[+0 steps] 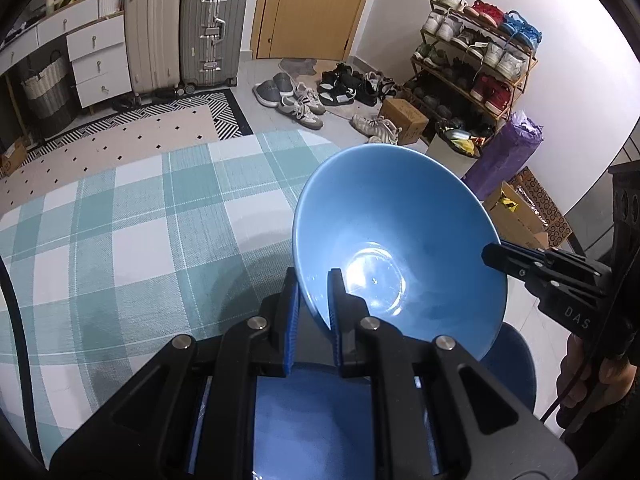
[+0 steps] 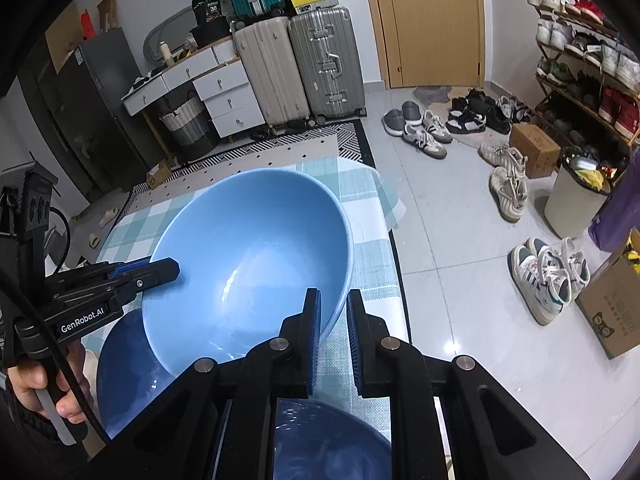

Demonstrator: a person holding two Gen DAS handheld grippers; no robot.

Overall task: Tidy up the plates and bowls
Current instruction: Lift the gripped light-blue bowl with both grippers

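Gripping light blue bowl [image 1: 400, 216] rim, left gripper [image 1: 314, 300], right gripper [image 2: 334, 312]

- The surface [image 1: 120, 240] is covered by a woven cloth checked in teal, pale green and white; the cloth reaches its far edge and hangs a little over the far corner [image 2: 390, 204].
- A darker blue plate [image 2: 120, 376] lies directly on the cloth at the near side, part hidden.
- A second dark blue dish [image 2: 332, 440] lies just beside it, nearest the camera; whether the two touch cannot be told.
- The rest of the cloth in view is bare.
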